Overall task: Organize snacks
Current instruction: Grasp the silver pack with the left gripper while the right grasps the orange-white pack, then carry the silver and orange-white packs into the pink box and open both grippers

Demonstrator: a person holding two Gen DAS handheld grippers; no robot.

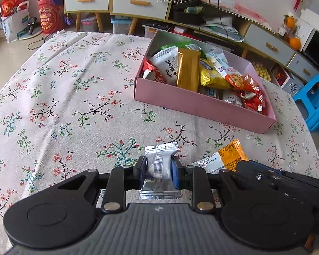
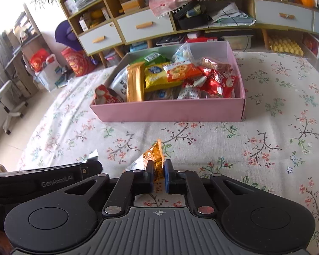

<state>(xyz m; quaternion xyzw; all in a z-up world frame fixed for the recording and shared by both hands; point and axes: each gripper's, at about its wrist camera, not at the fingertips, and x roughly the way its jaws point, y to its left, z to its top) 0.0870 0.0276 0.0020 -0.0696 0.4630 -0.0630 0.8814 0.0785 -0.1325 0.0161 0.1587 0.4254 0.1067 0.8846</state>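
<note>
Both tools are loaded: the left gripper (image 1: 158, 169) is clamped across the middle of a silver foil packet (image 1: 160, 165), and the right gripper (image 2: 158, 173) is pinched narrow on the edge of an orange and white packet (image 2: 153, 156), with the 2 tools side by side low over the floral tablecloth (image 1: 74, 85). The pink box (image 2: 168, 110) sits ahead of both, near but apart from them, and is already heaped with wrappers, among them a gold stick pack (image 2: 135, 82) standing on end and a pile of red sachets (image 2: 212, 82) toward its right side. The step in hand looks like carrying these 2 packets to the box. To do it well, each tool should rise enough to pass over the near wall instead of nudging it, since a light cardboard box could slide on the cloth. Going 1 at a time would keep the tools from crowding each other over the opening. The right grip holds only the packet's edge, so a smooth carry suits it. Release low, over a gap in the heap, so that neither packet slides back over the wall.
</note>
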